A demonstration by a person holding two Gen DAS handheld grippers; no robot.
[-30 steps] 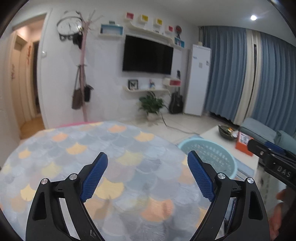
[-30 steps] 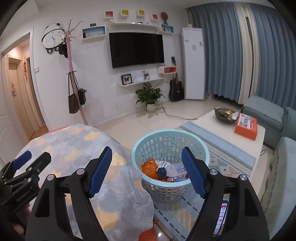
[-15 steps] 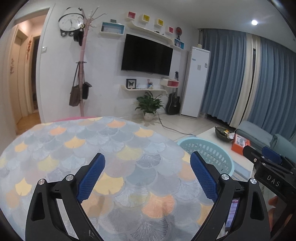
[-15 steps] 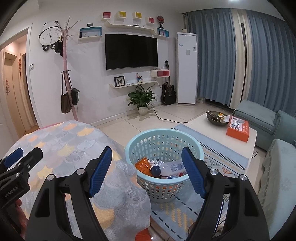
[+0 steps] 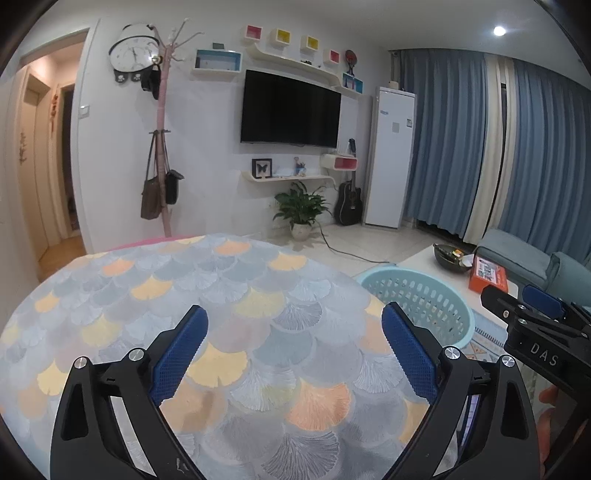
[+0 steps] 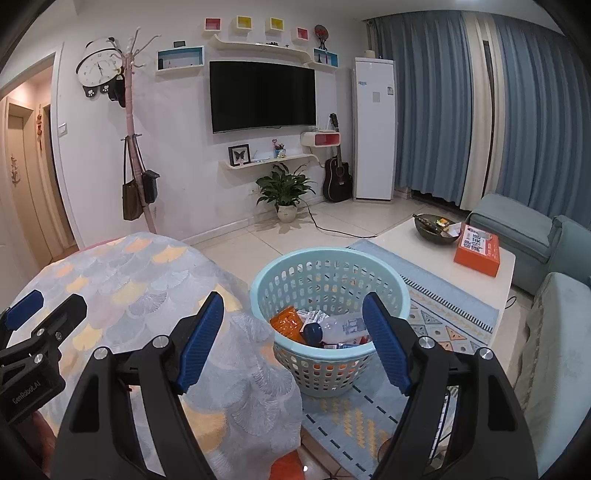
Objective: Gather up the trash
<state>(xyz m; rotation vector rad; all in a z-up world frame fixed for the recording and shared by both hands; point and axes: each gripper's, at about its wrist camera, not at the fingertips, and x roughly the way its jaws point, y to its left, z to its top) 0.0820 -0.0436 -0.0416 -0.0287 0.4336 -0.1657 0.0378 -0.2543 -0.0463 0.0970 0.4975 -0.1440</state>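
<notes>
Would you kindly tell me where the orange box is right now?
In the right wrist view, the orange box lies at the right on the white coffee table, beside the dark bowl and beyond the blue basket.

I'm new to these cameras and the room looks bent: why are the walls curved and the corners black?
Left wrist view: fisheye lens bows the blue pleated curtains, black corners are its rim, ceiling spotlight glares. Right wrist view: same bending, sharp pale blue plastic basket.
</notes>
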